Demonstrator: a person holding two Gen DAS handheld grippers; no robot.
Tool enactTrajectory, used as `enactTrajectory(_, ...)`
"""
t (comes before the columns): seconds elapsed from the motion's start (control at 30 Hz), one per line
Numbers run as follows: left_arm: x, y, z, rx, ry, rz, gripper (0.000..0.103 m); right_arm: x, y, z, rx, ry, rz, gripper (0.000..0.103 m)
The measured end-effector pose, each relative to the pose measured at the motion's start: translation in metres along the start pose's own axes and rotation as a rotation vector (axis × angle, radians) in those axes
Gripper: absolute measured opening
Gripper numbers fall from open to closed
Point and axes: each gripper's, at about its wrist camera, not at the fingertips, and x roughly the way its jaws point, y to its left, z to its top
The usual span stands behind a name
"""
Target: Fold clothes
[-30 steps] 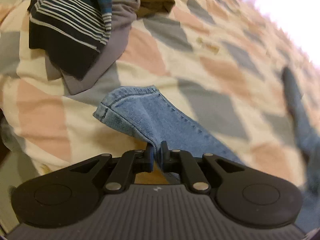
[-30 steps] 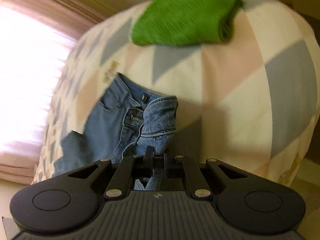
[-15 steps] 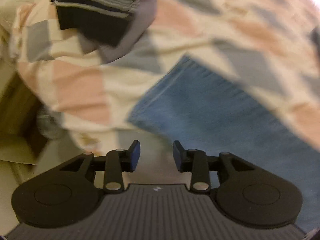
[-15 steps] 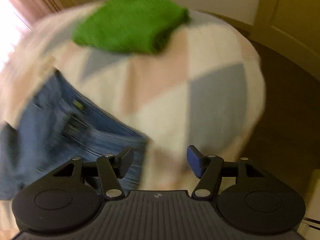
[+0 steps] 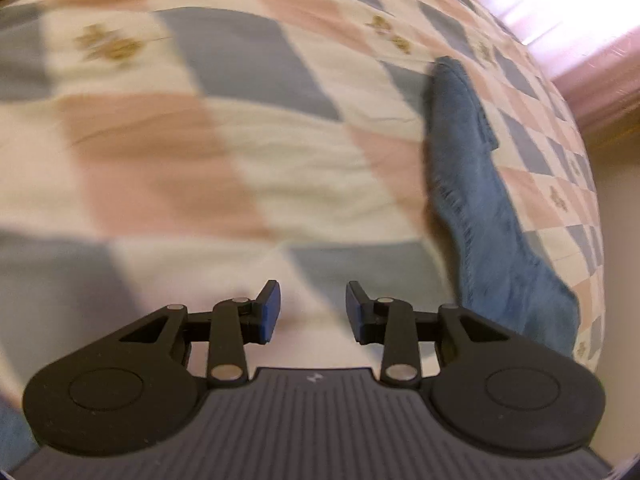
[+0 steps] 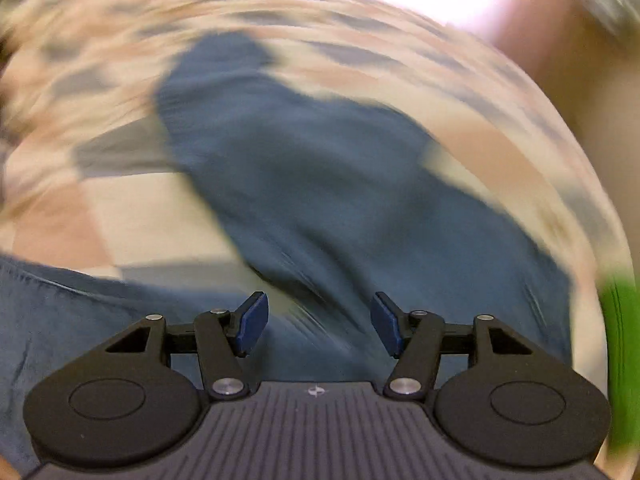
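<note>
Two grippers hang over the bed and neither holds anything. Our left gripper [image 5: 313, 312] has its jaws parted to a modest gap, with only the checked bedspread [image 5: 248, 128] showing between the blue pads. Our right gripper [image 6: 318, 324] stands wider; its jaws are closing a little at this moment, and nothing is pinched between them, though denim fills the view behind the gap.

The jeans [image 6: 320, 184] lie flat on the bedspread. In the right wrist view, heavily smeared by motion, they run from directly under the fingers up and away to the upper left, ending in a rounded tip, with a second stretch of denim spreading to the lower left. In the left wrist view the jeans [image 5: 472, 184] are a long strip well off to the right of the fingers, running away from the camera, its near end close to the bed's edge.

So the relation that counts is this: the cloth sits right beneath our right gripper and off to the side of our left. We judge the right hand the nearer for a fresh grip, while the left would have to travel sideways toward the strip. A green garment [image 6: 620, 344] shows at the right edge, apart from the jeans.
</note>
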Motion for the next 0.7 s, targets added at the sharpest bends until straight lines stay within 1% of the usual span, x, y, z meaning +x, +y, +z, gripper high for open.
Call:
enactTrajectory(0.07,0.012,-0.003,0.014,0.012,0.022,-0.025,0.032,0.026,0.039,0.028,-0.14,-0.036,0.011,0.062)
enactTrajectory(0.1,0.016,-0.001,0.02,0.016,0.033,-0.025,0.032,0.039,0.059,0.042,-0.21,-0.054,0.016,0.064)
enactTrajectory(0.17,0.022,0.012,0.028,-0.002,0.051,-0.033,0.032,0.06,0.097,0.065,-0.356,-0.101,-0.007,0.065)
enactTrajectory(0.2,0.025,0.019,0.032,-0.016,0.059,-0.039,0.032,0.072,0.114,0.077,-0.42,-0.127,-0.026,0.067)
enactTrajectory(0.27,0.025,0.037,0.035,-0.07,0.068,-0.061,0.032,0.097,0.143,0.094,-0.54,-0.175,-0.065,0.067)
enactTrajectory(0.33,0.026,0.05,0.037,-0.104,0.083,-0.084,0.032,0.127,0.17,0.109,-0.673,-0.22,-0.148,0.067)
enactTrajectory(0.37,0.026,0.055,0.037,-0.113,0.087,-0.089,0.032,0.144,0.184,0.116,-0.76,-0.233,-0.217,0.067)
enactTrajectory(0.4,0.025,0.06,0.036,-0.121,0.092,-0.093,0.032,0.16,0.195,0.12,-0.839,-0.241,-0.292,0.066)
enactTrajectory(0.43,0.024,0.065,0.036,-0.128,0.098,-0.098,0.032,0.17,0.196,0.131,-0.848,-0.234,-0.301,0.047)
enactTrajectory(0.47,0.023,0.068,0.036,-0.138,0.098,-0.105,0.032,0.179,0.194,0.143,-0.845,-0.224,-0.297,0.026)
enactTrajectory(0.5,0.021,0.071,0.036,-0.149,0.098,-0.116,0.032,0.188,0.193,0.154,-0.841,-0.214,-0.294,0.001)
enactTrajectory(0.53,0.019,0.072,0.037,-0.156,0.098,-0.13,0.032,0.18,0.18,0.173,-0.724,-0.224,-0.233,0.001)
enactTrajectory(0.6,0.018,0.069,0.039,-0.159,0.092,-0.146,0.032,0.139,0.135,0.204,-0.43,-0.305,-0.113,0.001)
enactTrajectory(0.63,0.019,0.064,0.041,-0.16,0.091,-0.156,0.032,0.114,0.109,0.215,-0.288,-0.353,-0.038,0.001)
enactTrajectory(0.67,0.02,0.059,0.043,-0.166,0.087,-0.171,0.032,0.087,0.077,0.225,-0.127,-0.395,0.063,0.002)
enactTrajectory(0.7,0.02,0.054,0.044,-0.173,0.083,-0.187,0.032,0.063,0.045,0.23,0.019,-0.431,0.185,0.003)
